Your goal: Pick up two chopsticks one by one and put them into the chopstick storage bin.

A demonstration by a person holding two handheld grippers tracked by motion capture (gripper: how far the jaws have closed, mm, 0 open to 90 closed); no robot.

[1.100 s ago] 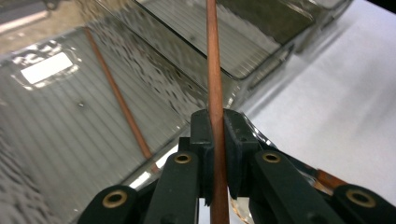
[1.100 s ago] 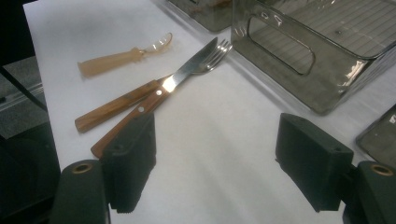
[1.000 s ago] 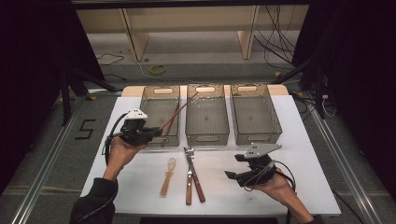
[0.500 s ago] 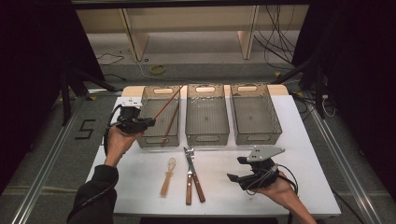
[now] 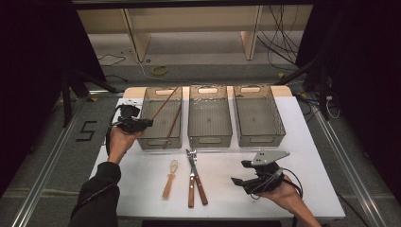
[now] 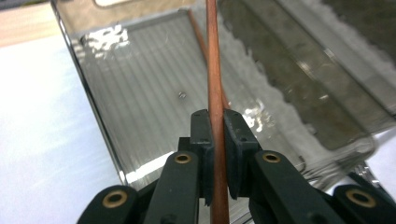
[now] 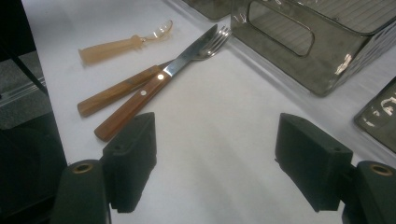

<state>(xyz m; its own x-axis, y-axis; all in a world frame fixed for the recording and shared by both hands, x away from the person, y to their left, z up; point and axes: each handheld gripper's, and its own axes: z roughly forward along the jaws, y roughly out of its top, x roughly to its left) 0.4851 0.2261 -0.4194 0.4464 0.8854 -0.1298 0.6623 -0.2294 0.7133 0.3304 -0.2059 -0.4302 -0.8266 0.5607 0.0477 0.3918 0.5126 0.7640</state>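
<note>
My left gripper point(image 5: 149, 123) is at the left bin's point(image 5: 146, 117) left wall, shut on a reddish-brown chopstick point(image 5: 164, 102) that slants over the bin toward its far right corner. In the left gripper view the chopstick point(image 6: 215, 70) runs straight up between the shut jaws of the left gripper point(image 6: 217, 122). A second chopstick point(image 5: 173, 126) lies inside the same bin, also seen as the second chopstick point(image 6: 198, 33). My right gripper point(image 5: 239, 172) hovers open and empty at the table's front right; its jaws stand wide apart in the right gripper view, right gripper point(image 7: 215, 140).
Middle bin point(image 5: 210, 137) and right bin point(image 5: 279, 124) stand in a row beside the left one. On the white table lie a wood-handled knife point(image 5: 200, 182), a fork point(image 5: 191, 182) and a clear amber spoon point(image 5: 169, 180); the knife point(image 7: 140, 99) and spoon point(image 7: 116, 45) lie ahead of the right gripper.
My left hand has moved left and away with the chopstick, whose far tip swung from near the middle bin to over the left bin. The right gripper has stayed put.
</note>
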